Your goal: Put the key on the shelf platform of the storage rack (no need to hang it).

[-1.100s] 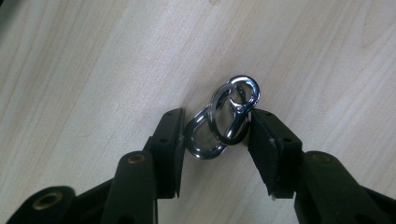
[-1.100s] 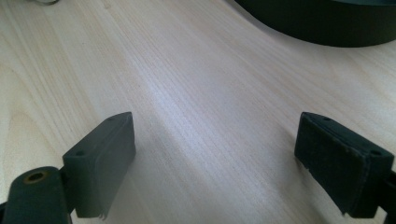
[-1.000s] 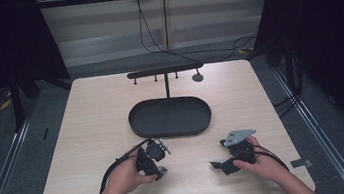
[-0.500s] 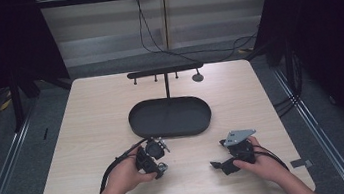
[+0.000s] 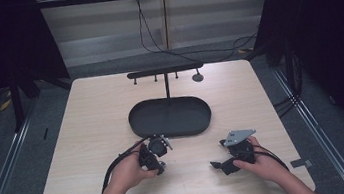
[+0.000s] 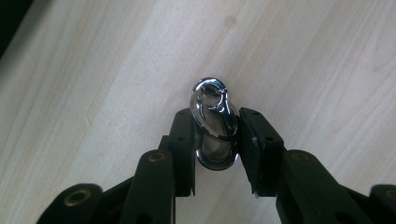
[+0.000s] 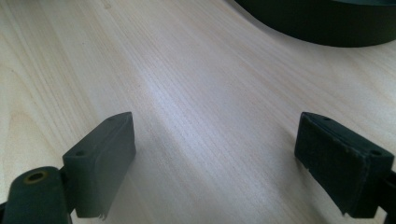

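Pinched edgewise by the left tool (image 6: pixel 215 140), the slick metal clasp (image 6: pixel 212 123) could be squirted onto the desk (image 6: pixel 303 56); the right tool (image 7: pixel 215 163) is held spread.

Black oval tray (image 5: pixel 171 122) sits mid-table (image 5: pixel 92 117), a thin post rising from it to a crossbar with pegs (image 5: pixel 165 70); just beyond the tray's right end, a small dark disc (image 5: pixel 197 77)
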The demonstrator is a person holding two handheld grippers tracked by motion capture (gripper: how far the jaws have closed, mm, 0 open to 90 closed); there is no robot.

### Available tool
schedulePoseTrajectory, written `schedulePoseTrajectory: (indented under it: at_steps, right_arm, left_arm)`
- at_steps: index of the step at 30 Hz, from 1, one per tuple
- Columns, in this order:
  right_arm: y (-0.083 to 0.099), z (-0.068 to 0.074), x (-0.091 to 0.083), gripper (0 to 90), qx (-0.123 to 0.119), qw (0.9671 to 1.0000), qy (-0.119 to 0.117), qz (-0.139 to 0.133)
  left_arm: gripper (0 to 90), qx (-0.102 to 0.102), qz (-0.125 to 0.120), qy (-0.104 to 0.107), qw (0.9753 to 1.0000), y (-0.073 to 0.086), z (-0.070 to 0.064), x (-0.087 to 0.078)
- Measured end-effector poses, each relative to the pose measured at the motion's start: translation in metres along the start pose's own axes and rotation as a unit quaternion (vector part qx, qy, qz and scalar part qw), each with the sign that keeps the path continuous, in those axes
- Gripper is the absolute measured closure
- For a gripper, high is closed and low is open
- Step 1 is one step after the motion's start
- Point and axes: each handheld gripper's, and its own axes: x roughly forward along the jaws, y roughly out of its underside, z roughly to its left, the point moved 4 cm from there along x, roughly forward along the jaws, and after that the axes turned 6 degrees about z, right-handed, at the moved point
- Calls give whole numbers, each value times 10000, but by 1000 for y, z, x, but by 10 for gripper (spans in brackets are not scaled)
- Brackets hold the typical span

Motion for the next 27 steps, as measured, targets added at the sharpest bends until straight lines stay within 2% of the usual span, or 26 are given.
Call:
schedulePoseTrajectory:
  at_steps: [3,7,14,15,19,20,23,24,27]
  right_arm:
    - [0,0,0,120,0,10000,0,1]
    - [0,0,0,120,1,10000,0,1]
    - [0,0,0,120,-1,10000,0,1]
    - [0,0,0,120,1,10000,0,0]
    - [0,0,0,120,1,10000,0,1]
    - [0,0,0,120,1,10000,-1,1]
    - [0,0,0,120,2,10000,-1,1]
    - [0,0,0,120,3,10000,-1,1]
    - [0,0,0,120,2,10000,0,1]
  left_arm:
    - [677,-79,26,-1,10000,-1,0,0]
    - [678,-228,-17,142,9996,1,2,0]
    - [678,-245,28,213,9995,4,5,-3]
    - [679,-317,-27,220,9993,4,4,-3]
    - [679,-333,-79,304,9990,6,7,-9]
    - [679,-408,-130,325,9986,8,9,-11]
    - [680,-398,-122,330,9986,9,12,-13]
    - [679,-472,-133,338,9982,11,13,-16]
    - [680,-501,-113,341,9981,13,14,-19]
